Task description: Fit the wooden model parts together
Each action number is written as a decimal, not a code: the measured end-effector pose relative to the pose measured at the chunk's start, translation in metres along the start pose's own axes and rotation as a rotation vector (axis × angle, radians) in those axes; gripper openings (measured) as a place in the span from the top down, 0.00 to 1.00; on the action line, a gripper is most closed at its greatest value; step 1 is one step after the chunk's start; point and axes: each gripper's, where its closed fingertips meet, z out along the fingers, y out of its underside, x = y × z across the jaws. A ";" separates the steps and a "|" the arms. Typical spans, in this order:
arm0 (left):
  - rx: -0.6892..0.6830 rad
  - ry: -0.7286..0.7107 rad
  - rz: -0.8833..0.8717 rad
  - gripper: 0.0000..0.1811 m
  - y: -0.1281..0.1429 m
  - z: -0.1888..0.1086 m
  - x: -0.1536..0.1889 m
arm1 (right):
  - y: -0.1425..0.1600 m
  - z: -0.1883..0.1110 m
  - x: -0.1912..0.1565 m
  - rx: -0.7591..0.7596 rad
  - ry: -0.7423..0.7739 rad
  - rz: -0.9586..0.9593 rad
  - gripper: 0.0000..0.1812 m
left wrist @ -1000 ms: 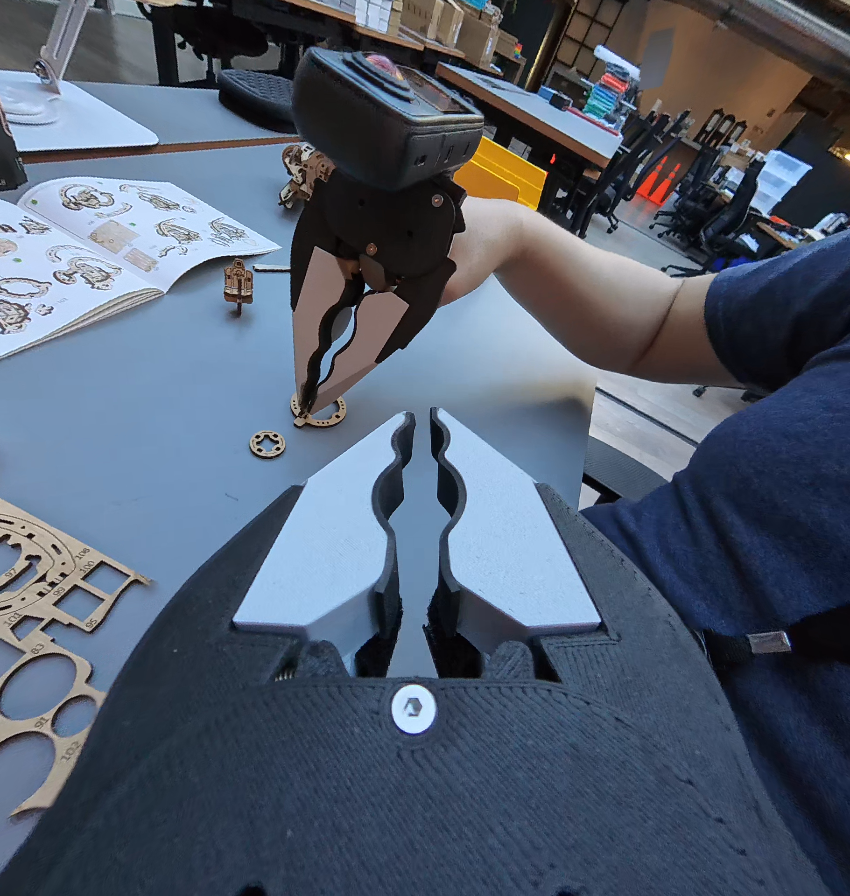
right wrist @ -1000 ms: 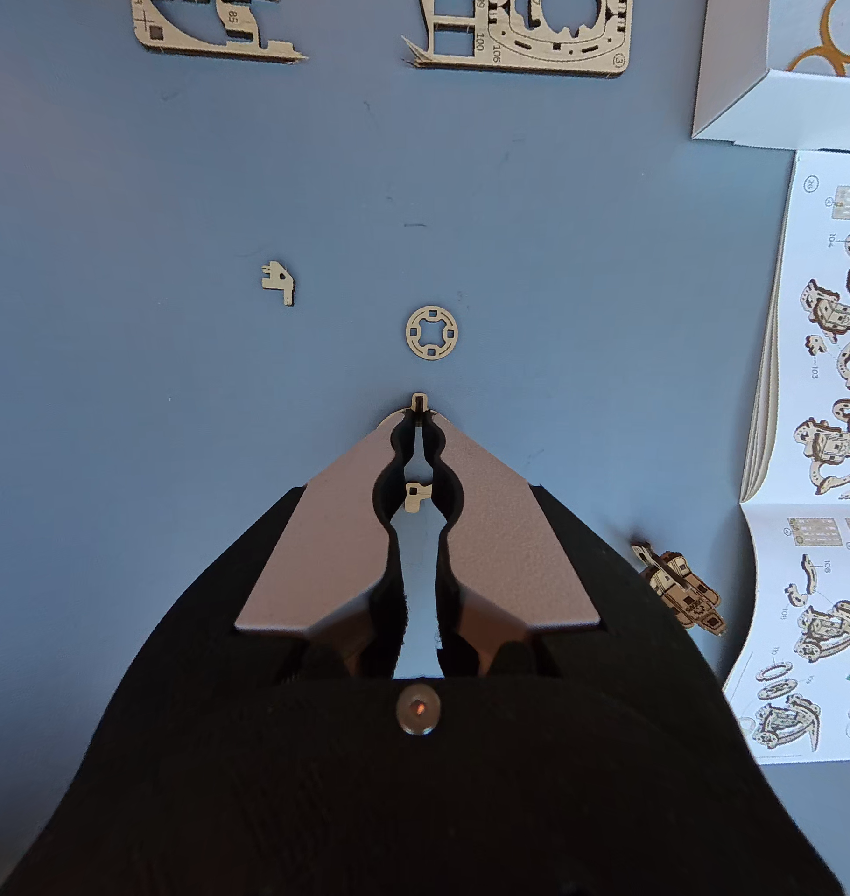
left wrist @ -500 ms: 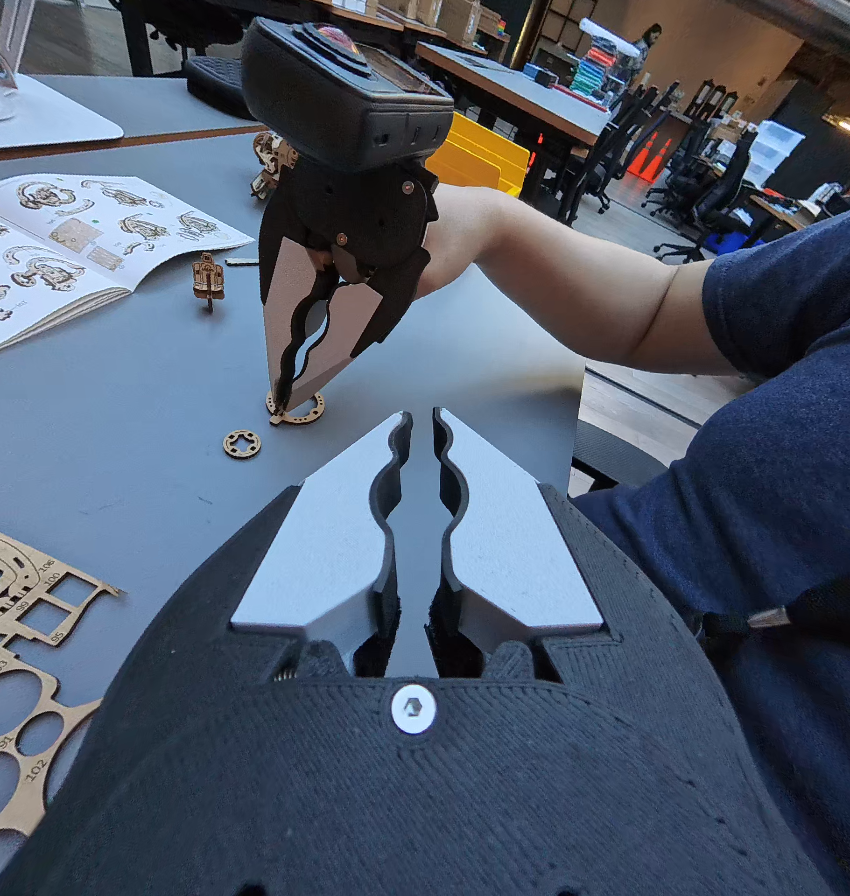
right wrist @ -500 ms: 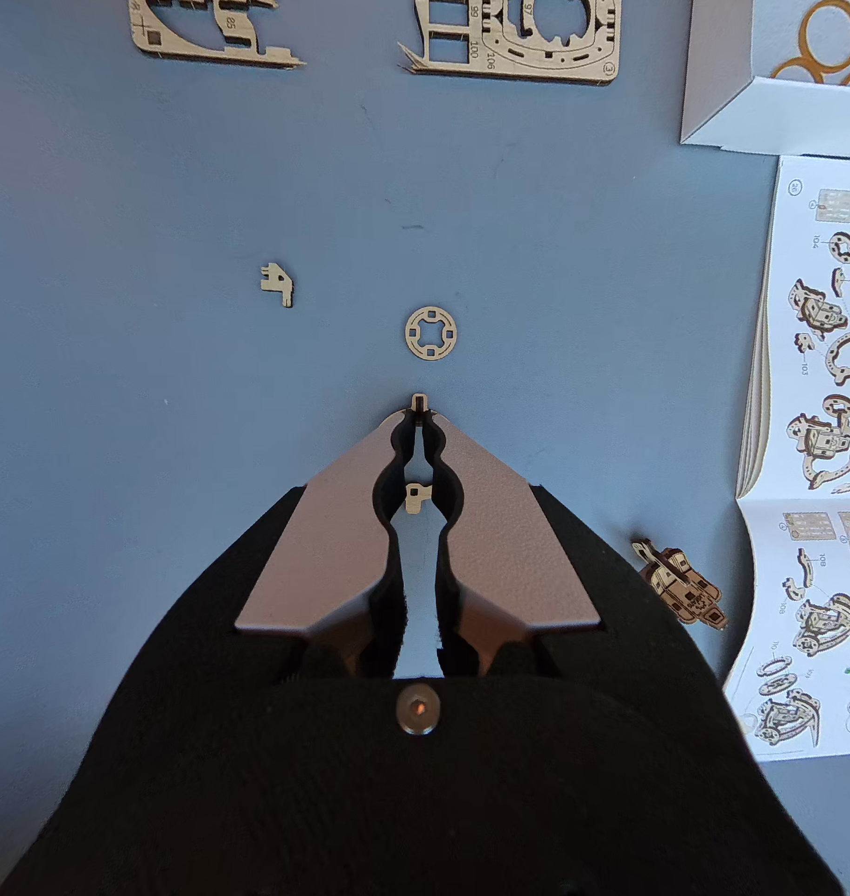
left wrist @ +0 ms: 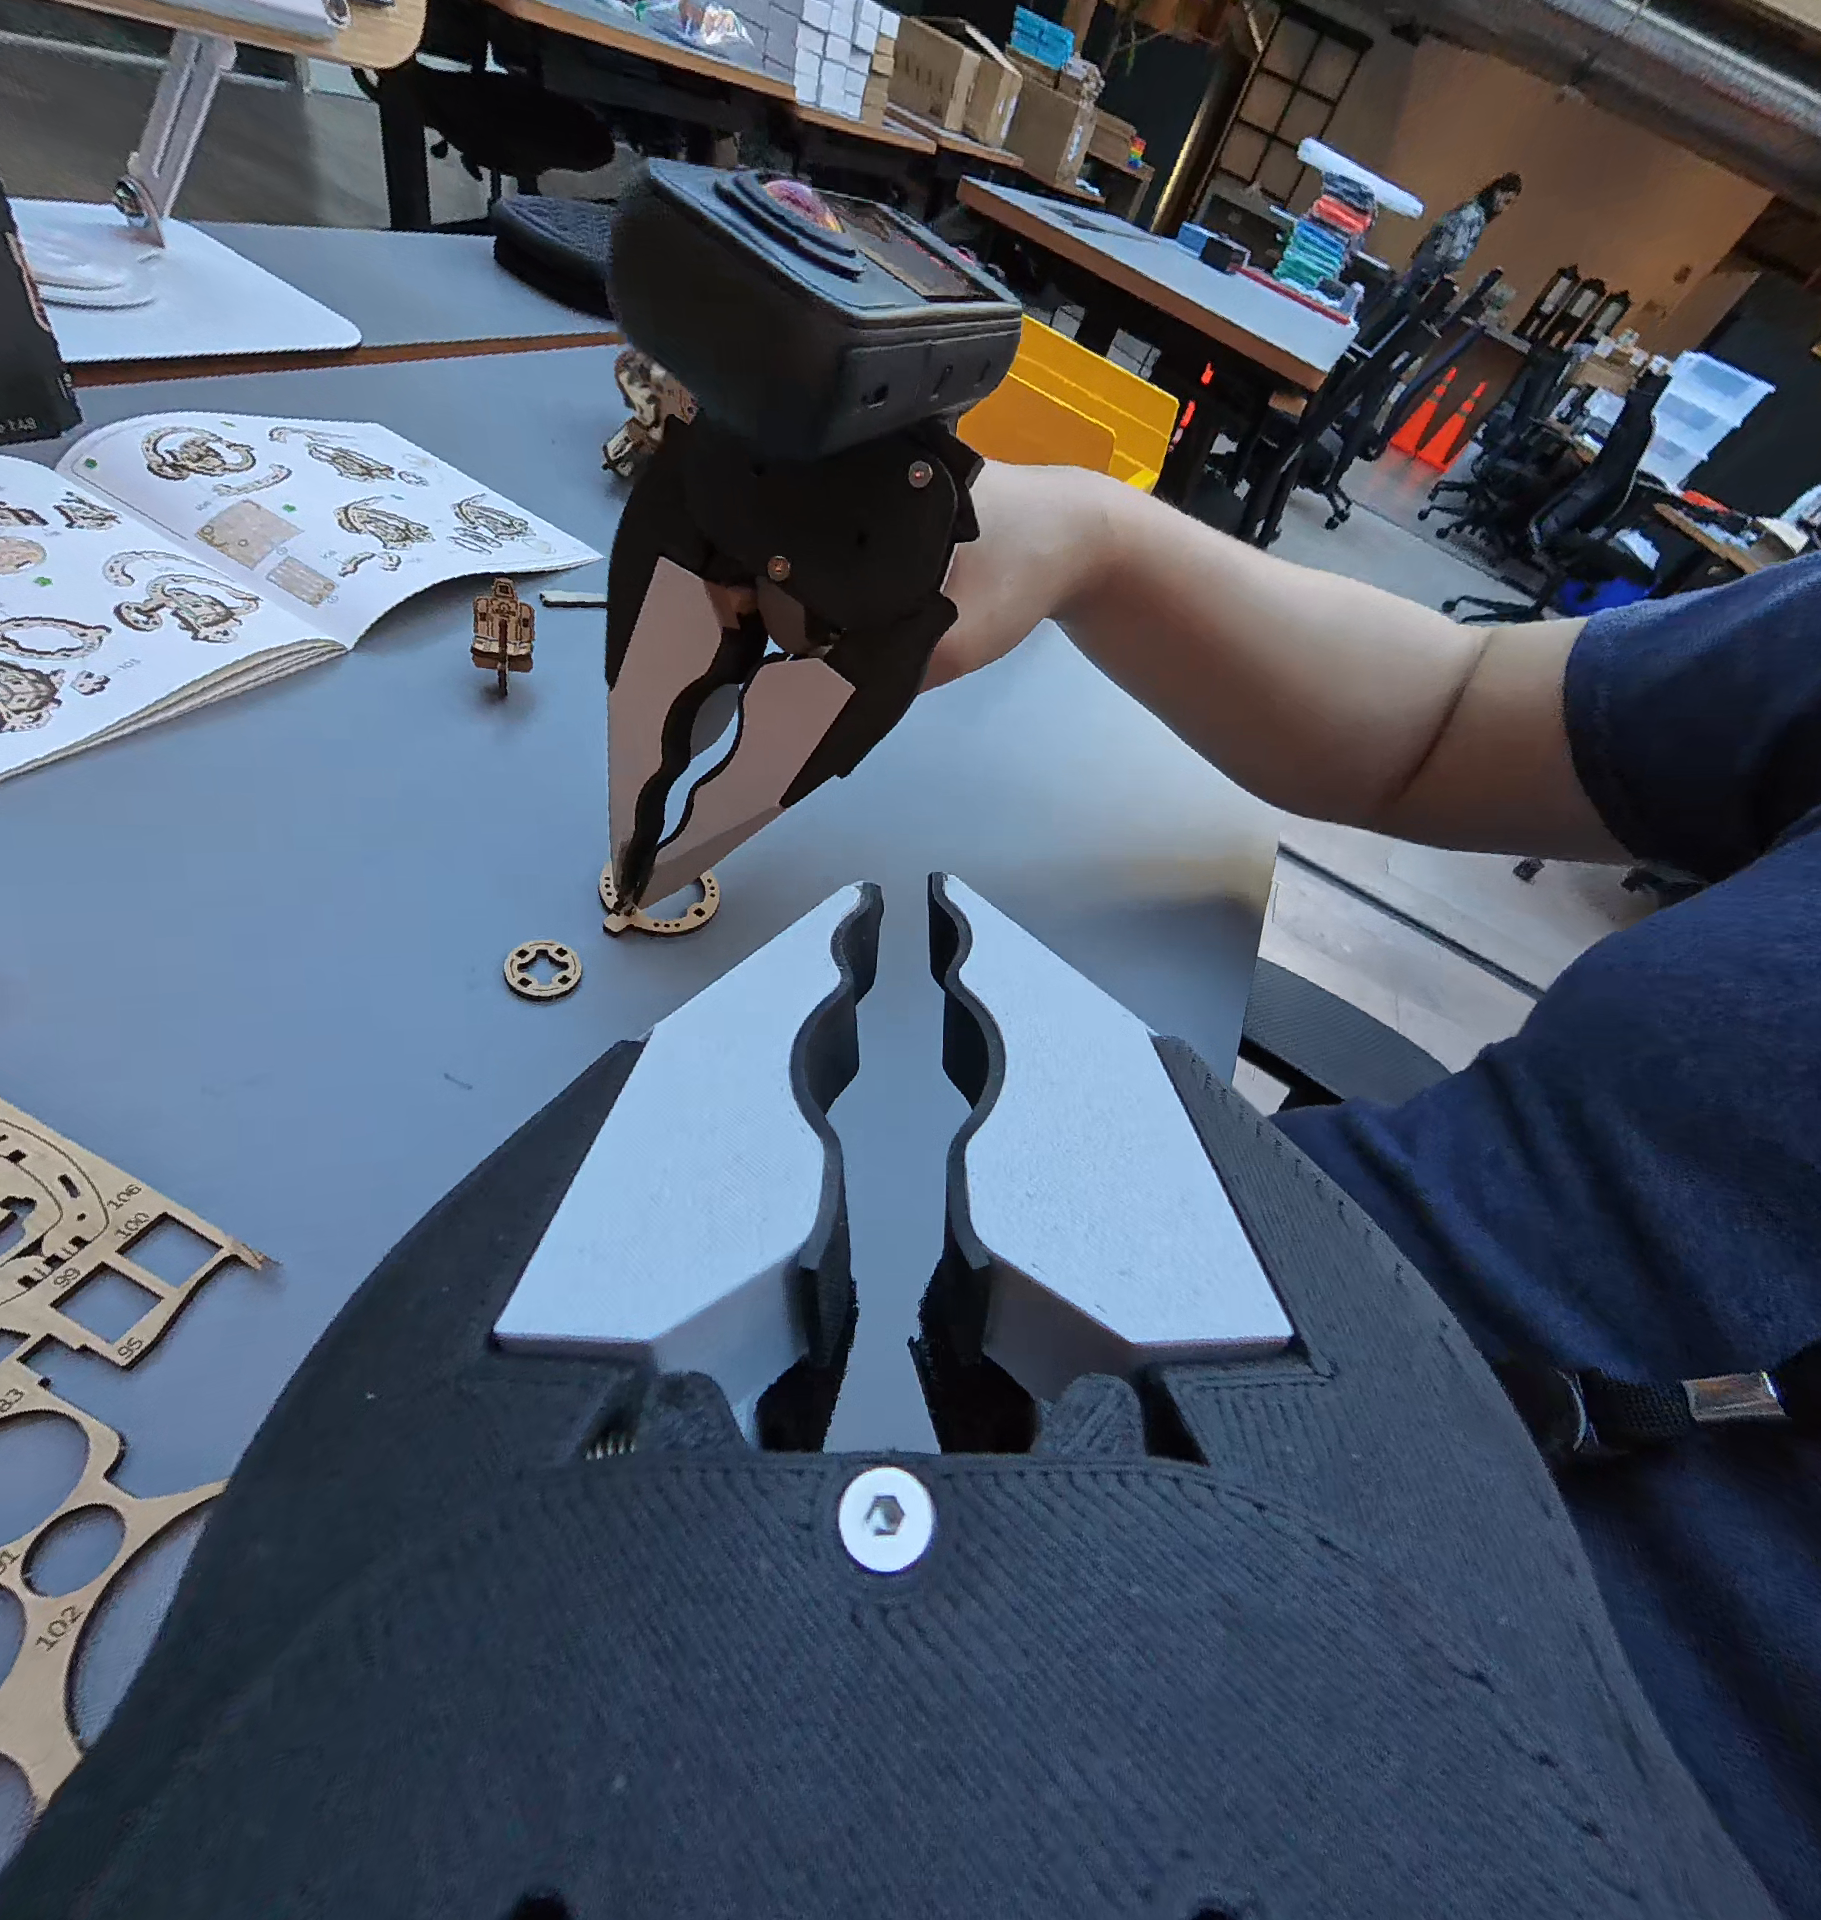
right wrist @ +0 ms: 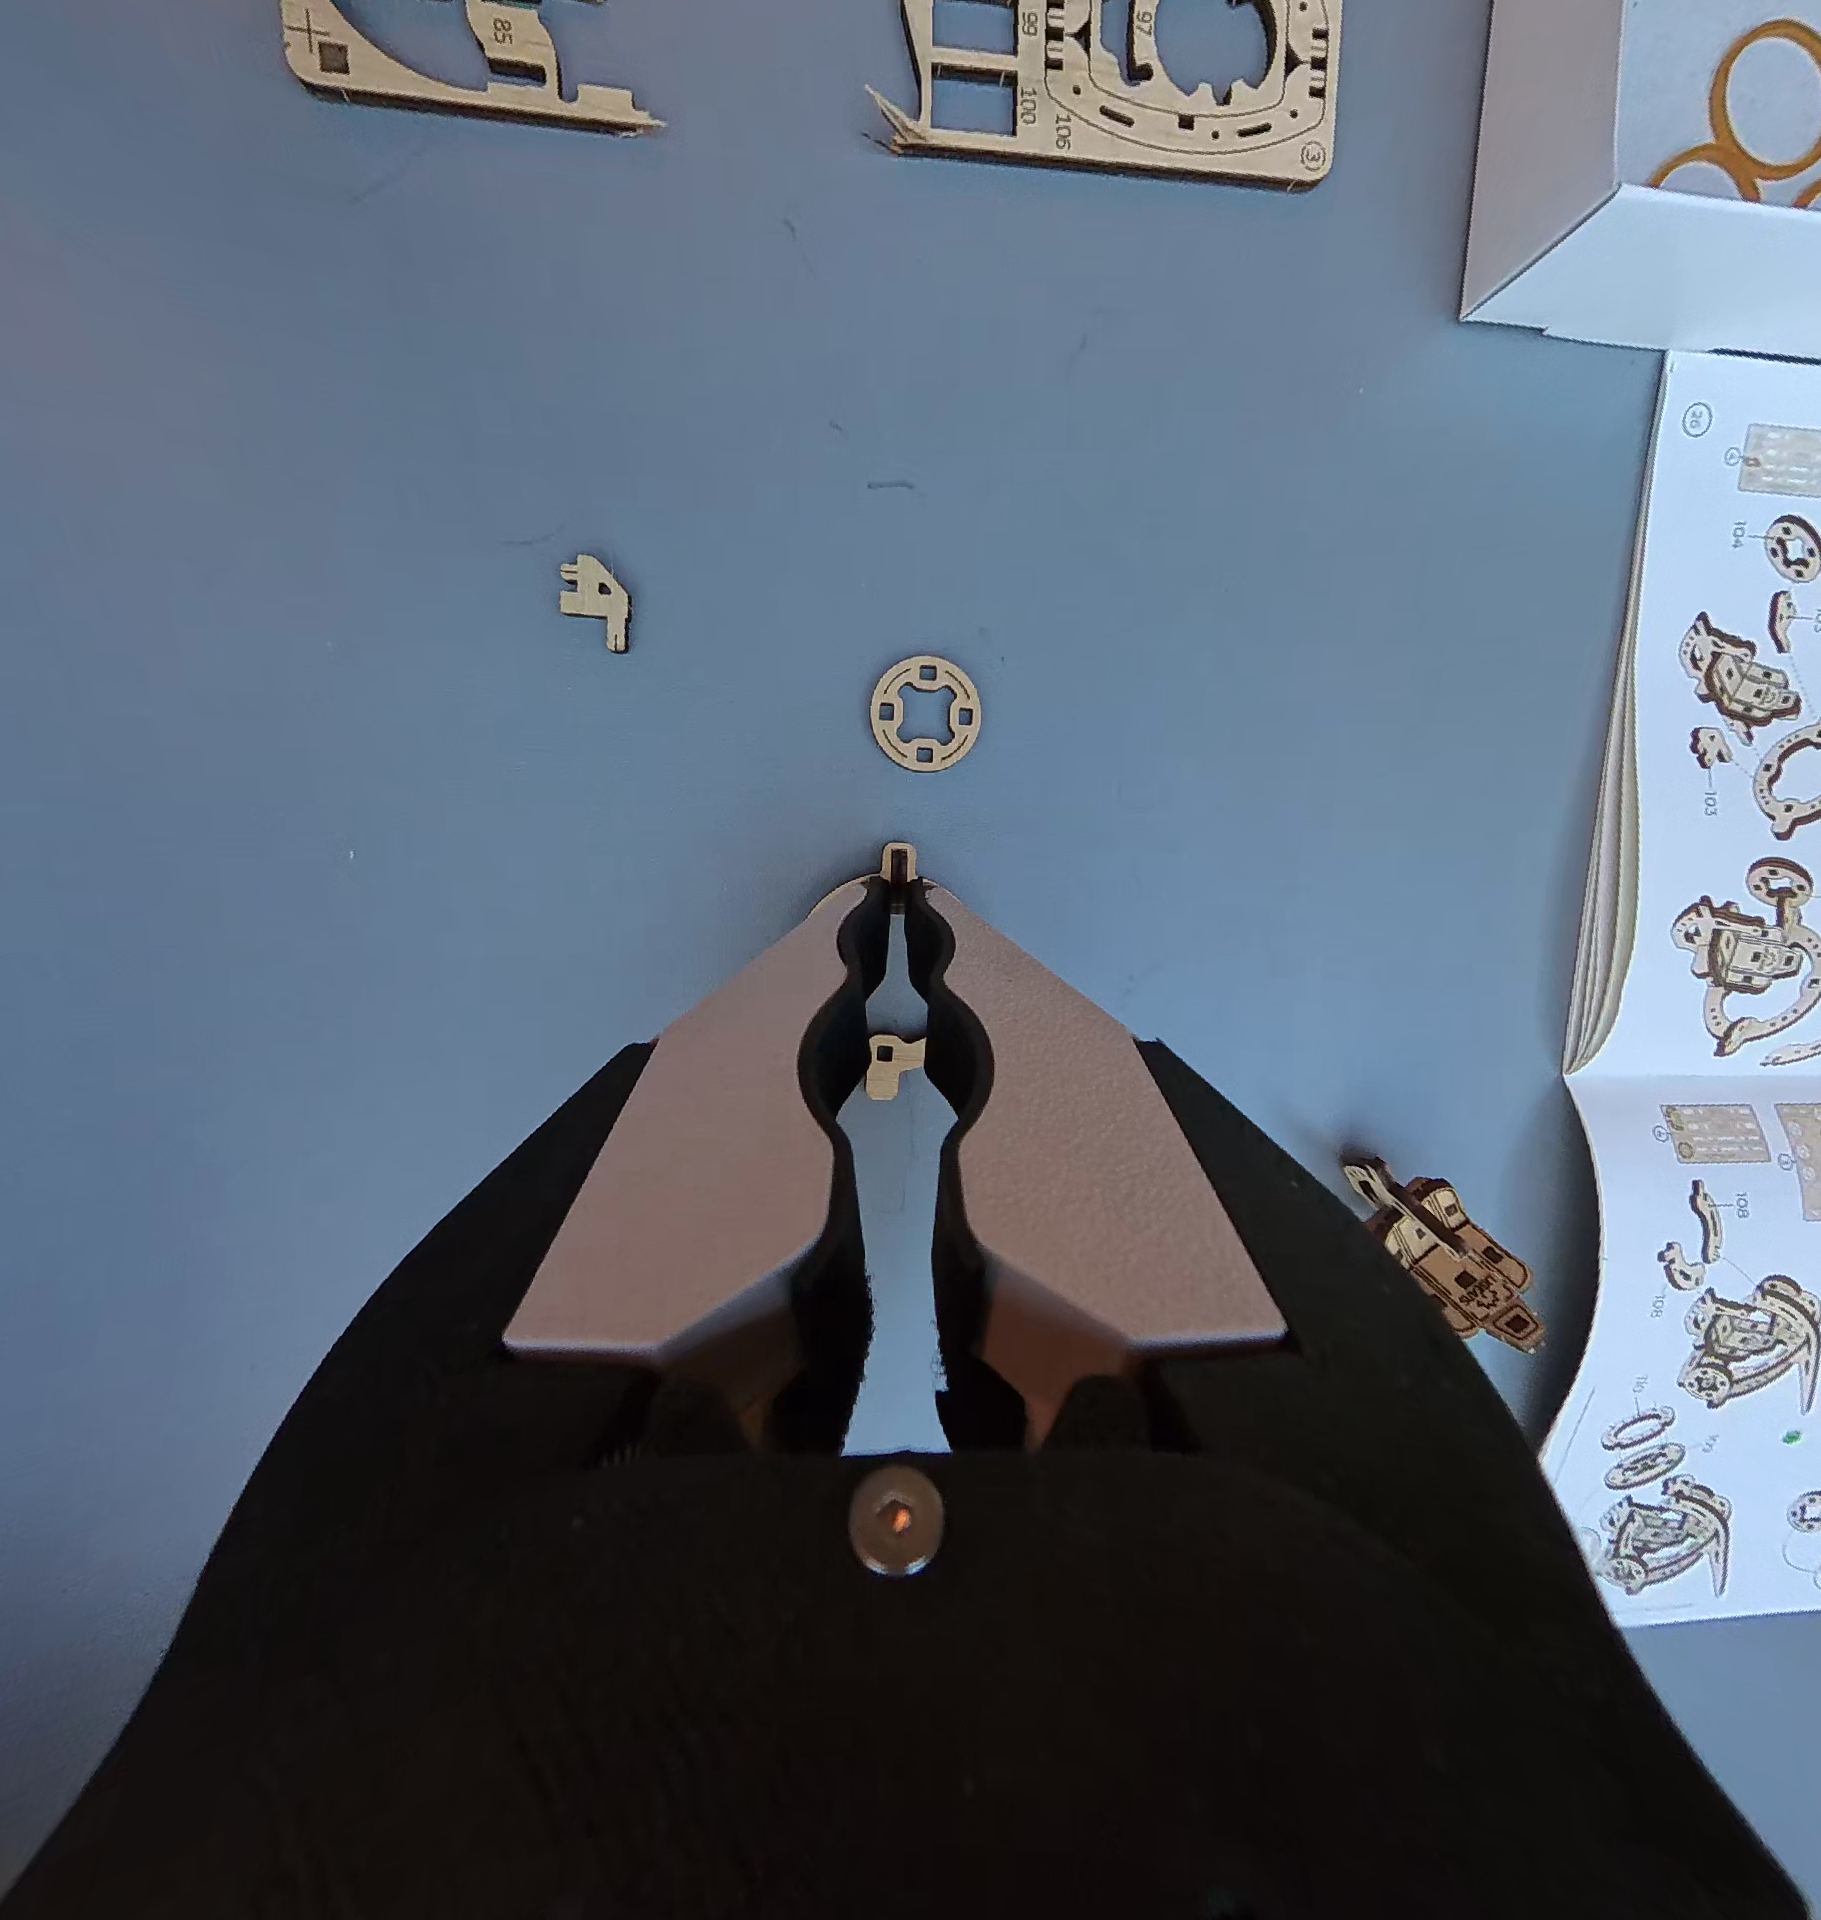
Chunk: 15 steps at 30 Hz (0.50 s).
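My right gripper (right wrist: 898, 883) points straight down at the grey table and is shut on a small wooden peg (right wrist: 898, 862). It holds the peg against a horseshoe-shaped wooden ring (left wrist: 667, 912) lying flat on the table. Most of that ring is hidden under the fingers in the right wrist view; only a tab (right wrist: 888, 1068) shows between them. In the left wrist view the right gripper (left wrist: 634, 883) stands on the ring. A small round notched ring (right wrist: 925, 714) lies just beyond it, also in the left wrist view (left wrist: 542, 969). My left gripper (left wrist: 901, 894) hovers nearby, slightly open and empty.
An open instruction booklet (left wrist: 158, 582) (right wrist: 1737, 935) lies beside a small assembled wooden model (left wrist: 501, 629) (right wrist: 1446, 1247). Punched-out wooden sheets (left wrist: 33, 1351) (right wrist: 1114, 94) lie at the table's side. A small hooked piece (right wrist: 596, 603) lies loose, near a white box (right wrist: 1664, 208). The person's arm (left wrist: 1249, 665) reaches across. Some 15 cm of space lies between my two pairs of fingers. The tab (right wrist: 888, 1068) is about 4 cm from my right fingertips and 15 cm from my left.
Hardly anything. My right gripper stays shut on the peg at the horseshoe ring. My left gripper has only swayed slightly.
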 end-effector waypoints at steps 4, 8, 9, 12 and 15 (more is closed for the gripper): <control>-0.015 -0.025 -0.008 0.96 0.005 -0.004 -0.004 | 0.000 0.000 0.000 0.038 -0.025 0.032 0.99; -0.029 -0.040 0.008 0.96 0.007 -0.006 -0.006 | 0.001 0.000 0.000 0.062 -0.030 0.038 0.99; -0.035 -0.047 0.008 0.96 0.008 -0.006 -0.008 | 0.001 0.000 0.000 0.064 -0.032 0.037 0.99; -0.042 -0.061 -0.003 0.96 0.010 -0.006 -0.012 | 0.001 0.000 0.000 0.066 -0.035 0.032 0.99; -0.032 -0.056 -0.013 0.96 0.007 -0.006 -0.014 | 0.001 0.000 0.000 0.061 -0.048 0.040 0.99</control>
